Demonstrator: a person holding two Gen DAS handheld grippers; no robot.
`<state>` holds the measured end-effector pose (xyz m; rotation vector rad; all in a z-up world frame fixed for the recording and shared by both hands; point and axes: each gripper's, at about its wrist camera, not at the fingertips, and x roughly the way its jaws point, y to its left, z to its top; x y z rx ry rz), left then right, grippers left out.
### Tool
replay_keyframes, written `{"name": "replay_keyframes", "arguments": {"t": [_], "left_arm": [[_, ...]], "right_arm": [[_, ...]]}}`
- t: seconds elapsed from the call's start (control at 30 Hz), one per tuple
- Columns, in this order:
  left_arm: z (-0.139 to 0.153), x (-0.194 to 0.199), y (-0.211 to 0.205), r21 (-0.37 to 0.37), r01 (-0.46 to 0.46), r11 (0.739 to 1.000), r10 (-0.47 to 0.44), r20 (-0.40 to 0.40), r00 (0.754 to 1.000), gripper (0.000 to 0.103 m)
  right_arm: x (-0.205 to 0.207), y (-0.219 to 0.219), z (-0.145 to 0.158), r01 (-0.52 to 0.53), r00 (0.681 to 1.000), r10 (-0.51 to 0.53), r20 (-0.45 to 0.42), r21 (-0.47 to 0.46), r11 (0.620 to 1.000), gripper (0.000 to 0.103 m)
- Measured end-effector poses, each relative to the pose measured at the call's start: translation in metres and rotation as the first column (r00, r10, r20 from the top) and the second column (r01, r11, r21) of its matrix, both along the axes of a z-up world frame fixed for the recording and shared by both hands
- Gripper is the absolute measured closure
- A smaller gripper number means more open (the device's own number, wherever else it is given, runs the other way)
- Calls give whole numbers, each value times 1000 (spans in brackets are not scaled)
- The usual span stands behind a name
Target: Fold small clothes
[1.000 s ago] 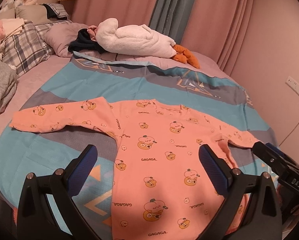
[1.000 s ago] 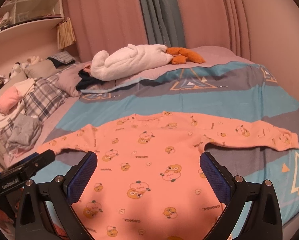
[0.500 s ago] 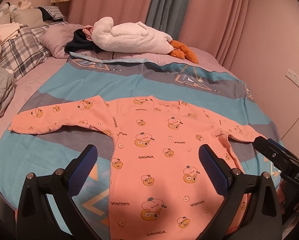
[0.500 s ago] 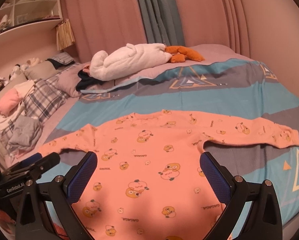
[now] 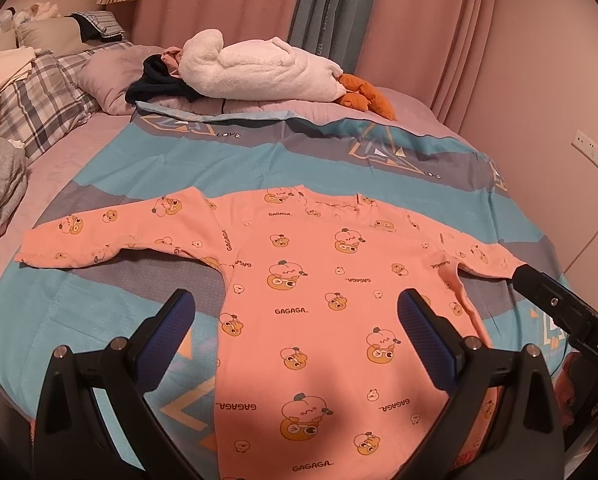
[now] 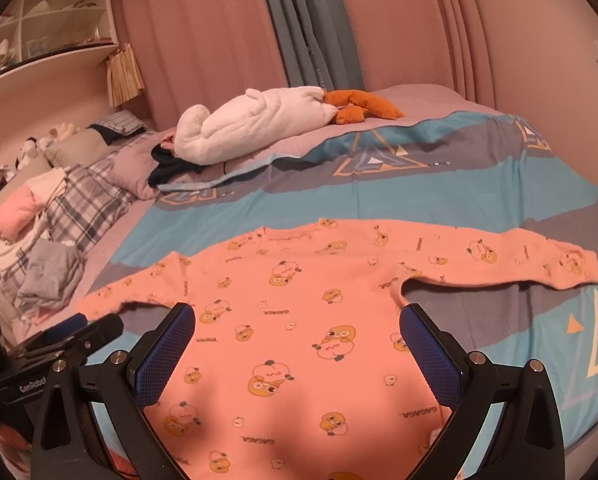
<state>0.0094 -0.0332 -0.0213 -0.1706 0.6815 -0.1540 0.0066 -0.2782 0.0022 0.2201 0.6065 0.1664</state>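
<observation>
Left wrist view: your left tool hovers with its jaws wide and nothing between them, above the near left part of the shirt.
Shirt: it lies flat on the bed, printed side up, neckline far, hem near, both sleeves spread out sideways.
Left sleeve: it stretches well out to the left; I judge this the first fold, so take it near the cuff and lay it straight across the chest.
Right tool: seen here at the right edge, near the right cuff.
Right wrist view: your right tool is also wide and empty, above the shirt's body.
Right sleeve: flat, pointing right; grip one layer only, lift low, and avoid dragging the body.
Far clutter: the white plush sits well apart.
</observation>
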Motion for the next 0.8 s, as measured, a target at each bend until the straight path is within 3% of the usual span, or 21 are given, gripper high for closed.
{"name": "replay_keyframes", "arguments": {"t": [0.33, 0.57, 0.7, 0.8], "left_arm": [[-3, 17, -7, 22, 13, 1000, -12, -34, 999, 2], [-4, 33, -15, 13, 36, 999, -36, -51, 998, 2], [-11, 43, -20, 0, 50, 999, -50, -83, 995, 3], [-20, 50, -22, -33, 71, 997, -74, -119, 990, 6]], "right_arm": [[11, -11, -1, 24, 1000, -23, -16, 41, 999, 1], [26, -27, 0, 47, 999, -45, -30, 75, 996, 7], [36, -45, 0, 76, 996, -72, -42, 102, 992, 13], [48, -73, -2, 137, 989, -125, -79, 160, 978, 24]]}}
